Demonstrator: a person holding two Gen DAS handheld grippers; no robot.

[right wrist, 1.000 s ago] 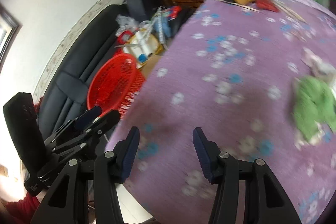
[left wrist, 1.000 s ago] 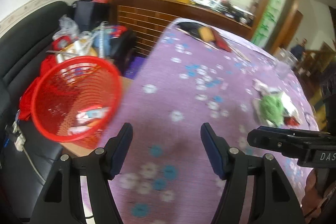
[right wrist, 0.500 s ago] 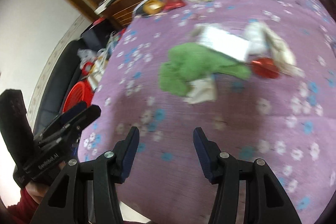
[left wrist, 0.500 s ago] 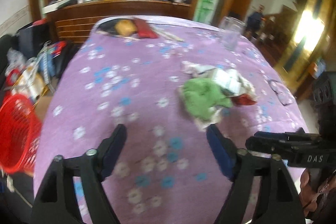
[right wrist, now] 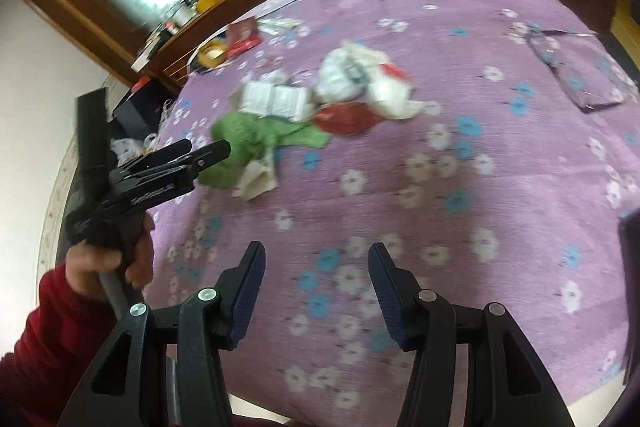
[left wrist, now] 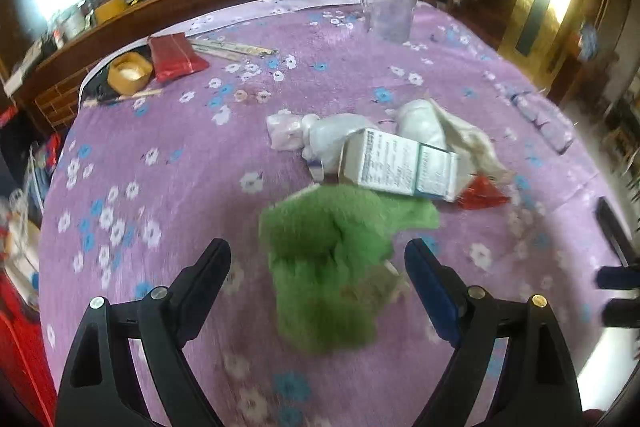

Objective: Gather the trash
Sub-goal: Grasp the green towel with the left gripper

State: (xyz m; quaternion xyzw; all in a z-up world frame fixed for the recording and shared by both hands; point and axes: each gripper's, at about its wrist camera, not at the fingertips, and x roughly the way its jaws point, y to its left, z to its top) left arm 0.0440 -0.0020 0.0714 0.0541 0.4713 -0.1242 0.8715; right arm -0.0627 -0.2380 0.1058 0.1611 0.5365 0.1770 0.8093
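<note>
A pile of trash lies on the purple flowered tablecloth (left wrist: 168, 187): a green crumpled piece (left wrist: 328, 247), a white printed carton (left wrist: 400, 167), white plastic bags (left wrist: 316, 135) and a red wrapper (left wrist: 480, 193). My left gripper (left wrist: 318, 259) hovers over the green piece, which shows between its fingers without the pads touching it; its jaws are opening. In the right wrist view the same green piece (right wrist: 248, 139), carton (right wrist: 276, 99) and red wrapper (right wrist: 344, 117) lie further off, with the left gripper (right wrist: 208, 149) at their left. My right gripper (right wrist: 316, 259) is open over bare cloth.
A clear plastic jug (left wrist: 390, 3) stands at the table's far side. A red pouch (left wrist: 174, 57), a round yellow box (left wrist: 129, 73) and long sticks (left wrist: 232, 47) lie far left. A red basket (left wrist: 16, 347) shows at the left edge, below the table.
Both views swung right, from the red basket and black sofa to the trash pile. The left jaws spread wider and the green piece now lies between them. The right jaws kept their gap.
</note>
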